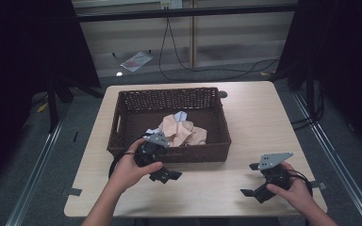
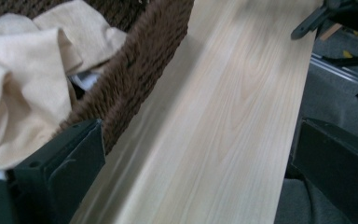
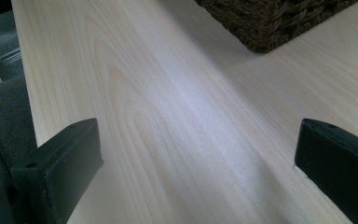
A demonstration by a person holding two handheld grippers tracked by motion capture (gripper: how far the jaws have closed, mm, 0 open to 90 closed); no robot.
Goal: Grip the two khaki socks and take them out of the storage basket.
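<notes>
A dark brown wicker basket [image 1: 169, 153] stands on the light wood table [image 1: 259, 117], with crumpled peach cloth [image 1: 184, 132] and a bit of pale blue fabric [image 1: 181, 115] inside. My left gripper [image 1: 166, 174] hovers at the basket's near wall, open, jaws wide apart with nothing between them. In the left gripper view the basket rim [image 2: 135, 70] and the cloth [image 2: 23, 79] lie to the left of the jaws. My right gripper [image 1: 253, 181] sits near the table's front right corner, open and empty over bare wood. The basket's corner [image 3: 270, 23] shows at the top of the right gripper view.
The table's front edge [image 1: 188, 213] is close to both hands. Grey floor, black cables [image 1: 202, 70] and a flat wrapped item [image 1: 135, 60] lie beyond the table. Dark frame posts [image 1: 52, 99] stand at the left and right.
</notes>
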